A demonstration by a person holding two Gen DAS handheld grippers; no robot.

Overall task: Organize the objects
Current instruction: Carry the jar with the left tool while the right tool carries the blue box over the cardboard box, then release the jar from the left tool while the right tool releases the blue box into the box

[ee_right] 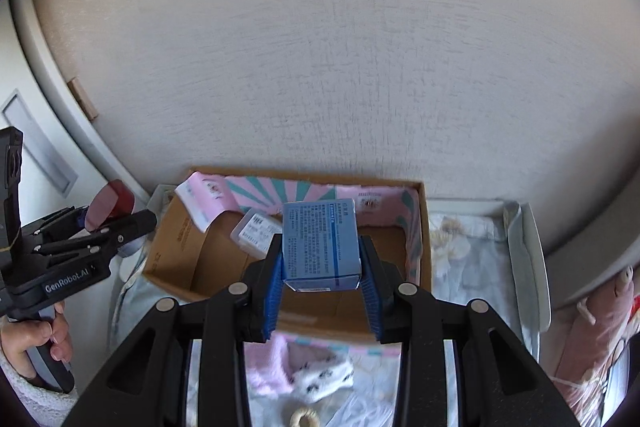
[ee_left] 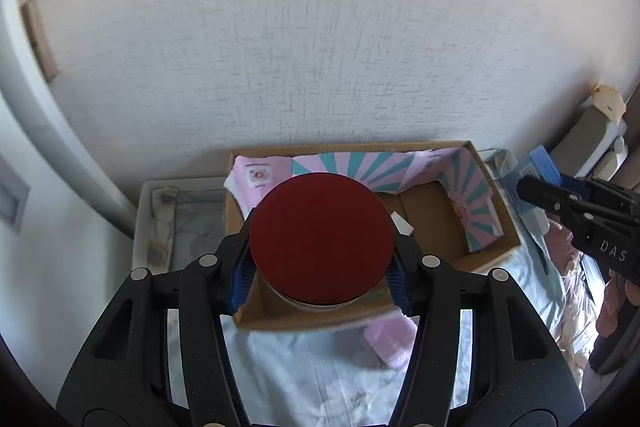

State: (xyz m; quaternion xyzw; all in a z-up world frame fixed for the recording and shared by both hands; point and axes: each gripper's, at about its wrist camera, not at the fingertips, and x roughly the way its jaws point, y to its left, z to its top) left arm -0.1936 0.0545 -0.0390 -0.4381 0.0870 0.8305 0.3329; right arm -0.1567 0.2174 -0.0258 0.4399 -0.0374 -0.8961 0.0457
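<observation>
My left gripper (ee_left: 322,267) is shut on a round jar with a dark red lid (ee_left: 320,239), holding it above the near end of an open cardboard box (ee_left: 492,227) lined with pink and teal paper. My right gripper (ee_right: 322,279) is shut on a blue printed carton (ee_right: 320,247) over the same cardboard box (ee_right: 180,251). A small clear plastic case (ee_right: 256,227) lies inside it. Each view shows the other tool: the right gripper (ee_left: 536,187) with the blue carton (ee_left: 532,171), and the left gripper (ee_right: 120,223) with the red-lidded jar (ee_right: 110,205), gripped by a person's hand (ee_right: 36,343).
The box sits on a pale blue bedsheet (ee_left: 304,379) against a white textured wall. A white tray (ee_left: 160,219) stands left of the box and another white tray (ee_right: 524,259) right of it. A pink fluffy cloth (ee_left: 390,341) and a paw-print sock (ee_right: 324,375) lie in front.
</observation>
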